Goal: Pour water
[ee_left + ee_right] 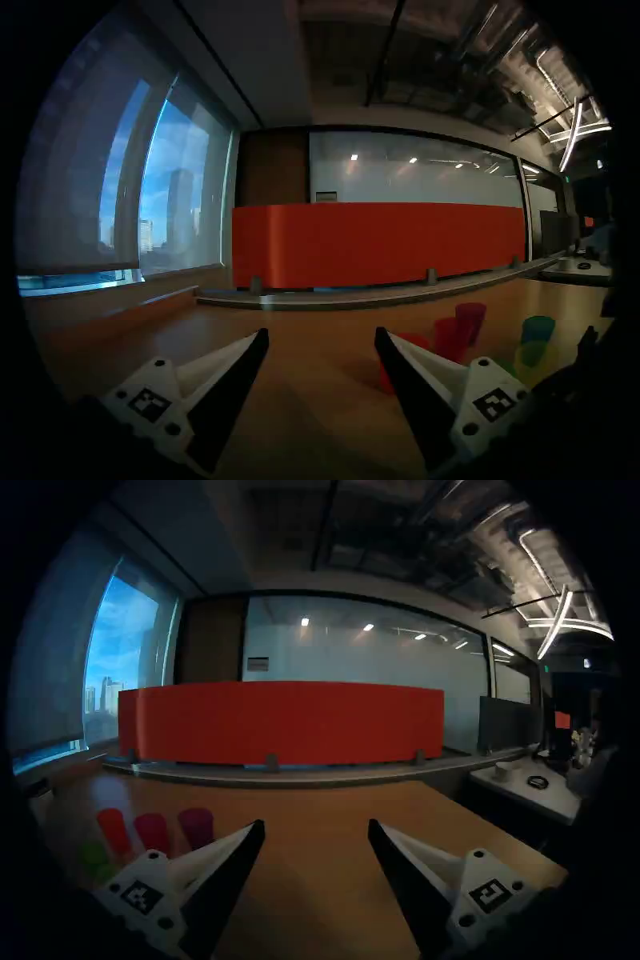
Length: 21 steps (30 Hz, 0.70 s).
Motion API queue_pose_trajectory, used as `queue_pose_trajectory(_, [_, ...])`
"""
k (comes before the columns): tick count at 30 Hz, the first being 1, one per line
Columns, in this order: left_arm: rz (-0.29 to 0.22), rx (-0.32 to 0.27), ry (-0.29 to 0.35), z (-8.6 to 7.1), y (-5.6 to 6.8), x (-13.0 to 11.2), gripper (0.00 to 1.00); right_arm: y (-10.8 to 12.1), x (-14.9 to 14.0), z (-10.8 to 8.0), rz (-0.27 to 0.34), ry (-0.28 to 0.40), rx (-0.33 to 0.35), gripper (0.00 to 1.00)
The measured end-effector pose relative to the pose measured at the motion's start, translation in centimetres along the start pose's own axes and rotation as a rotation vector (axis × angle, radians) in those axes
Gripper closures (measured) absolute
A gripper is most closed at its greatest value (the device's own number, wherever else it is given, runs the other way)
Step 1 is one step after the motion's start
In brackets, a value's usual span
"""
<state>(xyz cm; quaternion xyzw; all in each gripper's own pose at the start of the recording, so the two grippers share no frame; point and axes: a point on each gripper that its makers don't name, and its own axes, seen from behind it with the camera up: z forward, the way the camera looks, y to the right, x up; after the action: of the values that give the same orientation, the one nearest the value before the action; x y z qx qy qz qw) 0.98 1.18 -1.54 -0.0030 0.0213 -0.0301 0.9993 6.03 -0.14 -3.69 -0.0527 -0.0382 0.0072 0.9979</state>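
Note:
Several small coloured cups stand on the wooden table (320, 384). In the left gripper view they sit to the right: a magenta cup (470, 318), a red cup (448, 336), a teal cup (538, 328) and a green cup (531, 354). My left gripper (320, 352) is open with nothing between its fingers, well short of the cups. In the right gripper view a red cup (114, 829), a pink cup (152, 830), a magenta cup (196, 824) and a green cup (94, 856) stand at the left. My right gripper (314, 836) is open and holds nothing.
An orange divider panel (376, 244) runs along the table's far edge. Large windows (160, 200) are on the left. A side desk (528, 788) with small items stands at the right, a dark gap between it and the table.

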Motion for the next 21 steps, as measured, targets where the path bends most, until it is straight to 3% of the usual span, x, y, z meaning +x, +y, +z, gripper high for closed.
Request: queue_pose_trajectory(21, [-0.018, -0.003, -0.022, 0.4, -0.2, -1.2, 0.02, 0.5, -0.1, 0.2, -0.001, -0.004, -0.009, 0.00])
